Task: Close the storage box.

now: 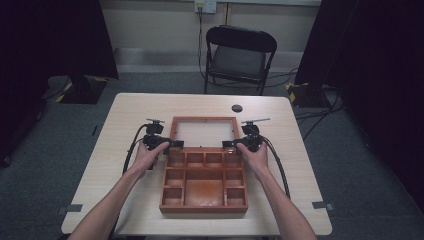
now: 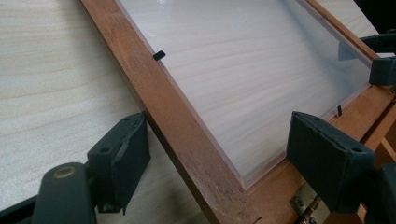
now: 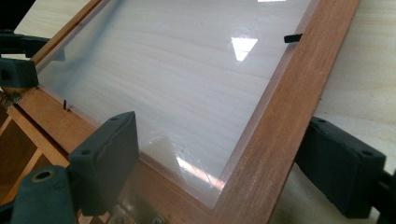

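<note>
The wooden box (image 1: 204,184) lies open in the middle of the worktop (image 1: 125,112), its compartment tray toward the person and its glazed lid (image 1: 204,133) folded flat beyond the hinge. In the high view the left tool (image 1: 171,144) sits at the lid's near left corner and the right tool (image 1: 228,145) at the near right corner, each gripped by a hand, with cables trailing back along the forearms; a folding chair (image 1: 239,55) stands beyond the worktop.

The left gripper view adds what the high view cannot: the left tool (image 2: 219,154) has its jaws wide, straddling the lid's side rail (image 2: 168,116) without the pads pressing on it, and a brass hinge (image 2: 306,205) shows at the corner (the other tool's black jaws appear far off at the right edge).

The right gripper view shows the right tool (image 3: 224,163) likewise wide about the opposite rail (image 3: 285,107), pads clear of the wood, and glare on the clear pane (image 3: 177,84).
</note>
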